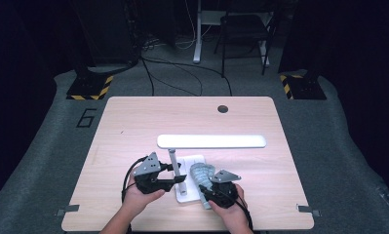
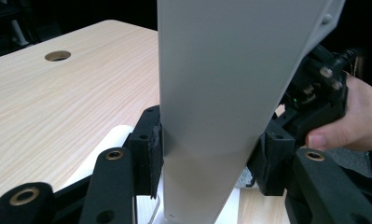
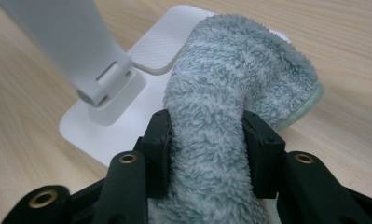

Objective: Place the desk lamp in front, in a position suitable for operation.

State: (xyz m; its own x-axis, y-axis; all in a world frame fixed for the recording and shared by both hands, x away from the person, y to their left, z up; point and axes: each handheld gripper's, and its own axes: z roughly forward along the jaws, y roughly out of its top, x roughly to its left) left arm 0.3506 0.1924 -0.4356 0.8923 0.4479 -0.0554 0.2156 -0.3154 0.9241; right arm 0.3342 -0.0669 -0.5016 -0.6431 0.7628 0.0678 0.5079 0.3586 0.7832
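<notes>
Right gripper (image 3: 206, 140) clamps cloth (image 3: 230, 93); left gripper (image 2: 207, 154) clamps lamp stem (image 2: 221, 93).

Setting: a lab recording bay is indicated.
Surround: dark curtains are seen left and right.
Far floor: grey carpet (image 1: 46, 141), loose cables (image 1: 182, 73), hazard-striped stand bases (image 1: 89, 87), and a black chair (image 1: 245, 34).
Near: a wooden table (image 1: 133, 117) marked "6" (image 1: 86, 117).

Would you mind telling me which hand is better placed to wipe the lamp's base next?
The right. Its tongs are shut on the fluffy cloth, which already lies over the white lamp base. The left tongs are clamped on the lamp's upright arm, apparently steadying it.
</notes>
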